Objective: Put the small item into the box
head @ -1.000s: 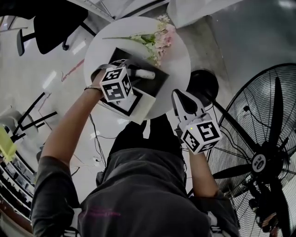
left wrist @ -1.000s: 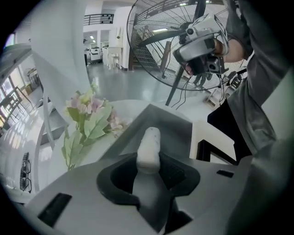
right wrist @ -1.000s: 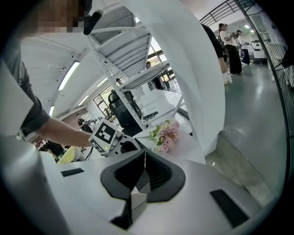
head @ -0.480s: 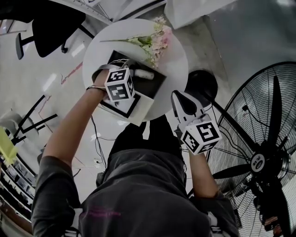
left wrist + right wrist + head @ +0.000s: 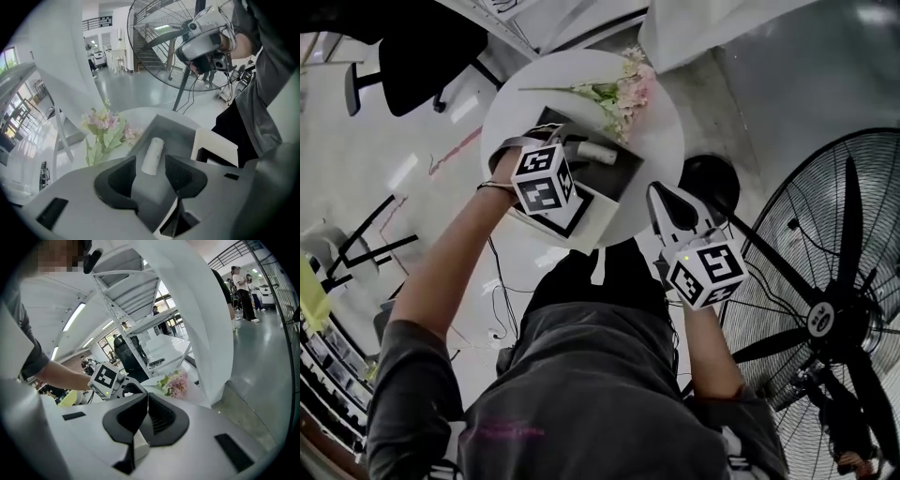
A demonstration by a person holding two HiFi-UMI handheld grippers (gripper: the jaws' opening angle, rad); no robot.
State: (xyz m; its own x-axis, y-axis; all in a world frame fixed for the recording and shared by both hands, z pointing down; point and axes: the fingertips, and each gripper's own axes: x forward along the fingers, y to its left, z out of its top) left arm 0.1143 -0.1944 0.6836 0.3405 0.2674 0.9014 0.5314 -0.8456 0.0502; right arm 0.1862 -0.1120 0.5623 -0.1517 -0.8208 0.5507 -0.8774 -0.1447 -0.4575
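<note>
A small white cylinder point(image 5: 593, 152) point(image 5: 152, 155) lies flat on the floor of an open grey box point(image 5: 621, 175) point(image 5: 182, 135) on a round white table point(image 5: 667, 141). My left gripper point(image 5: 553, 139) point(image 5: 150, 165) hovers just above the box. Its jaws are opening, and the cylinder lies a little beyond them with no pad touching it. The box's white lid point(image 5: 213, 145) rests beside the box, on my side. My right gripper point(image 5: 662, 195) point(image 5: 146, 399) hangs off the table's near edge, jaws shut with nothing between them.
A bunch of pink flowers point(image 5: 623, 89) point(image 5: 105, 129) point(image 5: 174, 382) lies on the table behind the box. A large standing fan point(image 5: 825, 309) point(image 5: 164, 42) is at my right. An office chair point(image 5: 422, 61) stands beyond the table, and white shelving point(image 5: 154, 333) rises further off.
The left gripper's marker cube has shifted slightly right over the box. The cylinder stays where it lay in the box. The right gripper has not moved.
</note>
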